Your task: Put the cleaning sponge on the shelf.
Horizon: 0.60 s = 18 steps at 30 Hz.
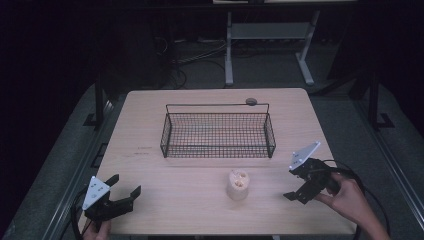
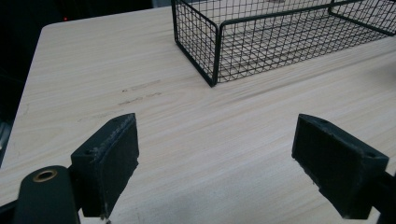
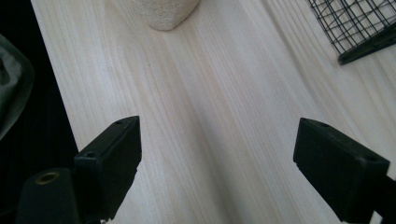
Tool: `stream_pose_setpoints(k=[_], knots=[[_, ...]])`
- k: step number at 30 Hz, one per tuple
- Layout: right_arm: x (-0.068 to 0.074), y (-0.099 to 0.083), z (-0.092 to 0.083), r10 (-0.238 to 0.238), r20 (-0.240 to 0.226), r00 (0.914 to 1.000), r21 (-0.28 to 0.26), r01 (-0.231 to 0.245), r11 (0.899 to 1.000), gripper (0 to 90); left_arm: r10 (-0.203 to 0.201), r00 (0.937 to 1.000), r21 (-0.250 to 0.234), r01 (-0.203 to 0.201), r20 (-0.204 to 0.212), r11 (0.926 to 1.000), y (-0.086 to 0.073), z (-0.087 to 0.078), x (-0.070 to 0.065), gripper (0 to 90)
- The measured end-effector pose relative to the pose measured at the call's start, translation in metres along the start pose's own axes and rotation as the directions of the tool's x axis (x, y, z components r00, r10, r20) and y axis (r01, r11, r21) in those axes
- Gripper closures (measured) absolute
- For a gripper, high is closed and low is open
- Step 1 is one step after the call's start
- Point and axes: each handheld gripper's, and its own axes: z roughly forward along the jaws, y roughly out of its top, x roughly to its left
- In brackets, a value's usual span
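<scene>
Both sets of jaws spread wide, holding nothing: left gripper [image 1: 121, 191] low at the near left corner of the tabletop [image 1: 150, 165], right gripper [image 1: 295, 185] near the right edge, aimed at the pale cup [image 1: 238, 185] standing upright just beyond. Best approached level, straddling the cup mid-height, squeezed gently to avoid tipping. Farther back, the wire basket [image 1: 218, 134], well apart.

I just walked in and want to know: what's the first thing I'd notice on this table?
Probably the black wire basket in the middle of the wooden table. Just in front of it stands a small cream-coloured thing, alone, with an open hand-held gripper on either side, left and right.
</scene>
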Motion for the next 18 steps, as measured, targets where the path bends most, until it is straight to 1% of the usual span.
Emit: stream_pose_setpoints(k=[6,7,9,11,12,18], knots=[[0.002,0.008,-0.001,-0.018,-0.006,0.9998,0.005,0.018,1.0,14.7,0.002,1.0,-0.002,-0.002,0.001,1.0,0.0,0.0,0.0,14.0],[0.003,0.011,-0.002,-0.029,-0.005,0.9996,0.005,0.029,1.0,14.7,0.002,1.0,0.0,-0.002,0.001,1.0,0.0,0.0,0.0,14.0],[0.004,0.014,-0.002,-0.036,-0.006,0.9993,0.004,0.036,0.999,14.7,0.001,1.0,0.0,-0.001,0.001,1.0,0.0,0.0,0.0,14.1],[0.004,0.016,-0.002,-0.036,-0.009,0.9993,0.005,0.036,0.999,14.7,0.001,1.0,-0.001,-0.001,0.002,1.0,0.0,0.0,0.0,14.1],[0.005,0.019,-0.002,-0.048,-0.011,0.9988,0.01,0.048,0.999,14.7,0.001,1.0,-0.001,-0.001,0.001,1.0,0.0,0.0,0.0,14.0],[0.007,0.03,-0.001,-0.068,-0.021,0.9975,0.025,0.069,0.997,14.7,0.0,1.0,-0.001,0.0,0.0,1.0,0.0,0.0,0.001,14.0]])
